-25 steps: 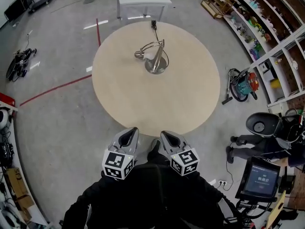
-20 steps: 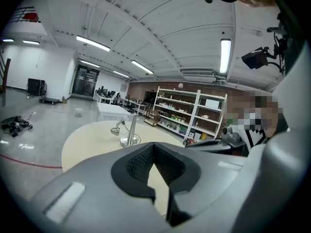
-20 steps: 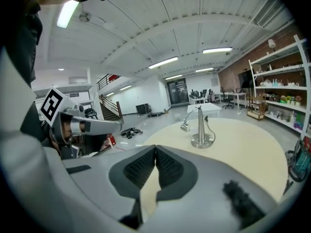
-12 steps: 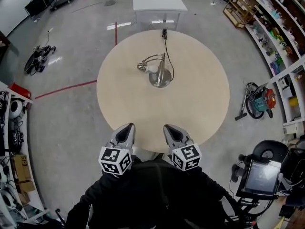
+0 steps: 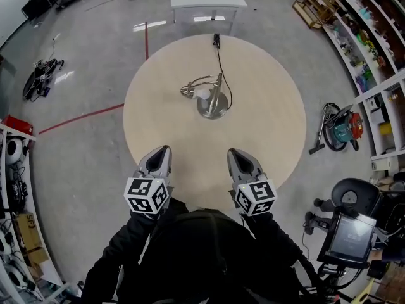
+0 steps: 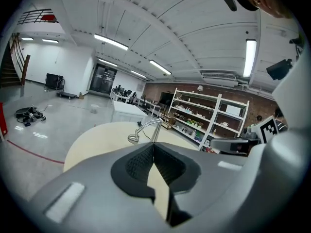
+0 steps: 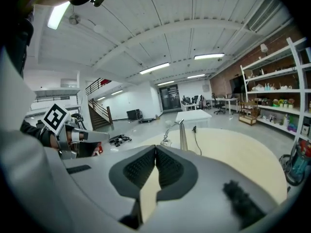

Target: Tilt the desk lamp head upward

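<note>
At the far left a dark tangle of gear [image 5: 39, 79] is lying on the grey floor [image 5: 82, 163], too small to identify. A rack [image 5: 14, 170] beside it is being cut off by the frame edge. A red tape line [image 5: 82, 117] is running across the floor toward the round table [image 5: 266, 138].

The left gripper [image 5: 162, 150] is hovering at the table's near-left edge, and its marker cube [image 5: 147, 195] is hiding the hand behind it. In the left gripper view its jaws are clenched together with nothing between them, and its grey body [image 6: 97, 193] is covering the near part of the table.

The desk lamp [image 5: 212, 101] is standing near the middle of the table, well apart from both grippers. Its lamp head [image 5: 186, 91] is hanging off the curved arm to the left of the base and drooping toward the table top. The bulb is hard to make out. The black cord [image 5: 223, 65] is trailing to the table's far edge, ending in a small dark block too tiny to tell.

The right gripper [image 5: 233, 152] is hovering at the near-right edge, its jaws likewise clenched and empty. The person's dark sleeves [image 5: 202, 258] are filling the near foreground.

At the right a vacuum cleaner [image 5: 338, 128] is sitting on the floor. The shelves [image 5: 373, 37] are being cropped by the frame, their contents too small to name.
</note>
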`<state>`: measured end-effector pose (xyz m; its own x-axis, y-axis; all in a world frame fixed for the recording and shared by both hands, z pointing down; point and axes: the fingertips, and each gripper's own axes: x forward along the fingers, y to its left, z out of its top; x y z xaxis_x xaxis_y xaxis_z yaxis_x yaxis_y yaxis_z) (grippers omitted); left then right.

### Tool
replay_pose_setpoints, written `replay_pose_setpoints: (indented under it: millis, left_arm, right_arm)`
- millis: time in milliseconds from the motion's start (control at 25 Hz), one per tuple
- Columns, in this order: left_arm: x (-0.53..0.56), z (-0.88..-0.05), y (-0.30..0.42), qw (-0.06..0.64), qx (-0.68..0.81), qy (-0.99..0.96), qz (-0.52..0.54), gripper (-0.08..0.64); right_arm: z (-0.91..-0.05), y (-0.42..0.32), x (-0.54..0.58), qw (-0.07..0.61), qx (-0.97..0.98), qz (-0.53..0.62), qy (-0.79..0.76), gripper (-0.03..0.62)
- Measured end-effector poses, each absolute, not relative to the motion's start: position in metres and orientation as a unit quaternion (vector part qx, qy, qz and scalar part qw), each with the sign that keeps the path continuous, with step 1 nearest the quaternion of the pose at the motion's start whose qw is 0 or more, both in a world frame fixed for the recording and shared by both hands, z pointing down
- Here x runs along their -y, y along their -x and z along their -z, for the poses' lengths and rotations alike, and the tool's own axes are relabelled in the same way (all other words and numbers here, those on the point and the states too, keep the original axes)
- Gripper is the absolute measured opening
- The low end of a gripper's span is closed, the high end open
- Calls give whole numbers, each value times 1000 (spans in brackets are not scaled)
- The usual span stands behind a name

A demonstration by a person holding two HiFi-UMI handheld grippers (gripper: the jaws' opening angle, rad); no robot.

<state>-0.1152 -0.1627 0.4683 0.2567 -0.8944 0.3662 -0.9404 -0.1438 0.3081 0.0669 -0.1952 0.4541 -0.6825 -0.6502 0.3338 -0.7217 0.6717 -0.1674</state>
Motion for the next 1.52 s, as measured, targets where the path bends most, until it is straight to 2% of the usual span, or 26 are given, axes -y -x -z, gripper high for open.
replay_pose_setpoints:
  millis: [400, 560, 720, 960, 1280, 1520]
  left_arm:
    - [300, -527, 169, 246, 569, -781, -80, 117]
    - [332, -544, 166, 254, 558, -784, -101, 143]
    - [346, -561, 149, 265, 542, -789, -114, 160]
    - [385, -605, 121, 293, 550, -773, -119, 161]
    - [408, -620, 111, 306, 582, -744, -119, 160]
    - [415, -622, 108, 308, 599, -731, -113, 100]
  right_arm:
    - [-445, -29, 279, 159, 860, -90, -476, 8]
    - [-449, -24, 302, 172, 851, -88, -488, 62]
    - [-477, -24, 328, 178, 853, -110, -478, 77]
    - [-561, -27, 392, 203, 862, -140, -443, 101]
    - [-600, -6, 430, 214, 881, -139, -399, 123]
    - [-611, 6, 431, 225, 881, -118, -399, 129]
